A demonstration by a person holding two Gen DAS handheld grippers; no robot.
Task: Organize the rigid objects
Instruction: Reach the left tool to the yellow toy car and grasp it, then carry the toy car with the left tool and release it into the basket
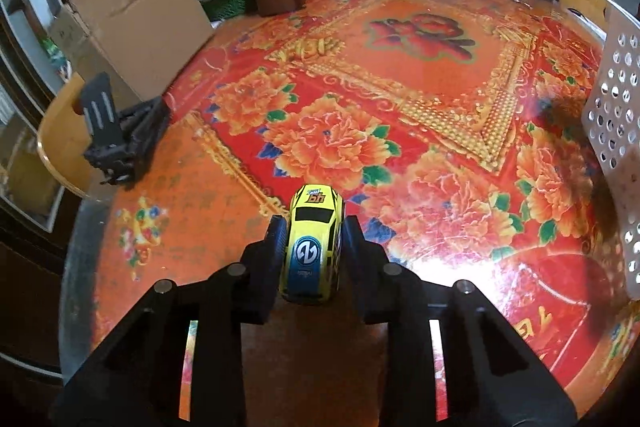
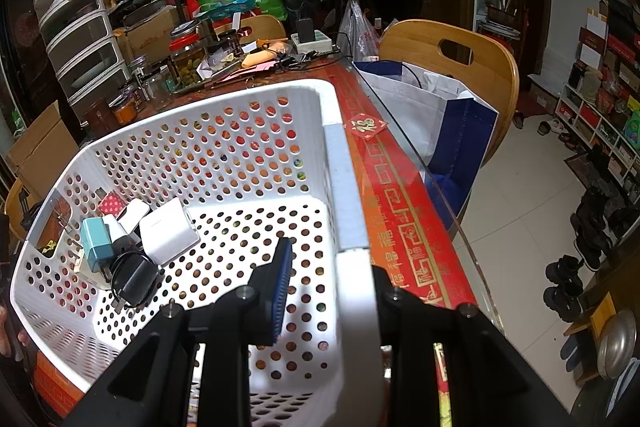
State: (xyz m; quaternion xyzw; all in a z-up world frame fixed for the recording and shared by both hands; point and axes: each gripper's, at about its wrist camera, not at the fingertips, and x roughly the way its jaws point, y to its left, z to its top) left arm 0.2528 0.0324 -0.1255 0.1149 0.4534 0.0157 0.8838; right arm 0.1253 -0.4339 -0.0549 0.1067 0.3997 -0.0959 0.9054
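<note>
Yellow die-cast metal marks the one toy car (image 1: 313,245), pinched by its sides between the two fingers of the left hand-held gripper (image 1: 312,227) and held nose-forward above the red floral worktop (image 1: 420,75). Its bonnet carries "64" seen upside down, and a blue roof panel bears a round white logo; the smaller print is too fine to read.

One white perforated basket (image 2: 256,107) sits on the worktop near its glass edge. The right hand-held gripper (image 2: 332,259) straddles the basket's near wall (image 2: 354,291), one finger (image 2: 280,267) with a blue pad inside and the other outside; I cannot tell whether it actually clamps the wall. In the basket's left corner lies a cluster of about five plug chargers: one teal (image 2: 95,241), one black (image 2: 134,277), roughly three white (image 2: 168,231).

A red sticker (image 2: 366,127) on the worktop shows the character 福. One brown cardboard box (image 1: 136,23) stands at the far left edge.
</note>
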